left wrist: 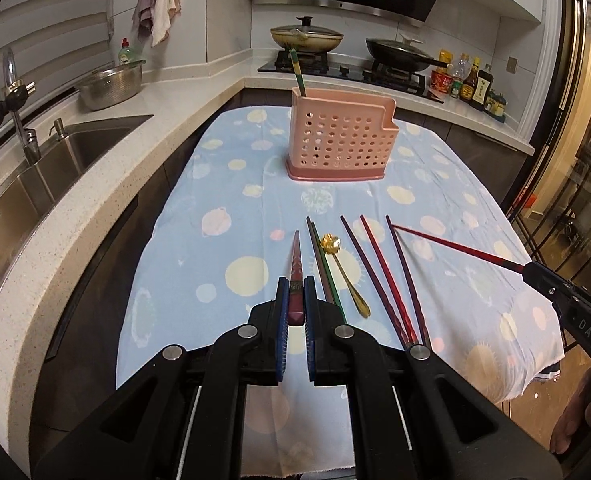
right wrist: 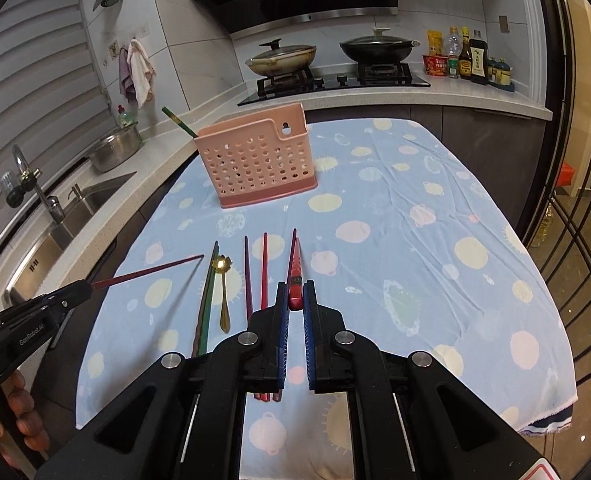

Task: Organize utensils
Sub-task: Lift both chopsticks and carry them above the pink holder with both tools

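Both sets of fingers are pinched nearly shut, left gripper [left wrist: 295, 294] and right gripper [right wrist: 295, 294] each holding one red chopstick [left wrist: 295, 264] near its blunt end, so either could pivot and miss the pink holder [left wrist: 341, 140].

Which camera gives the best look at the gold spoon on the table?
The left wrist view: the gold spoon lies close and unobstructed, flower-shaped bowl to handle tip. The right wrist view also shows it whole, but smaller and off to the side.

Your right gripper [right wrist: 296, 298] is clamped on a red chopstick [right wrist: 294, 276]; your left gripper [right wrist: 82, 286] holds another chopstick [right wrist: 151, 271]. Pink holder [right wrist: 255, 160] stands beyond on the tablecloth [right wrist: 415, 260].
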Tool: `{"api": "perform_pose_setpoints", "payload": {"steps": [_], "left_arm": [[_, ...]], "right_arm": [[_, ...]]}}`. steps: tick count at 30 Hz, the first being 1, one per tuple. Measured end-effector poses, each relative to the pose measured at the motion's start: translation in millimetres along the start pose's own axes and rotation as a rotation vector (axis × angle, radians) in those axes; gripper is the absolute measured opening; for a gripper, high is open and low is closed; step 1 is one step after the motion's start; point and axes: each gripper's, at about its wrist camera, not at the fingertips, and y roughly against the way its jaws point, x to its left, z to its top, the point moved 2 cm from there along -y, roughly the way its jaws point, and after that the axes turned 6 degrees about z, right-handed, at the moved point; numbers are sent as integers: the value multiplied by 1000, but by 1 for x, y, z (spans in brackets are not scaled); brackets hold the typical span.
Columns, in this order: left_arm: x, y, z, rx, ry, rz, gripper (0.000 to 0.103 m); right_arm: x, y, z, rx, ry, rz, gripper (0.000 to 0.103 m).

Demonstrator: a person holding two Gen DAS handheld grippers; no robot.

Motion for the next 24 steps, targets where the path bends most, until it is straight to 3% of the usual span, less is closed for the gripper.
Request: {"api": "perform_pose_setpoints", "payload": {"steps": [24], "left_arm": [[-10,13,130,-196,4,-29,7]], "right_arm": [[5,11,122,-203,29,44,7]]}}
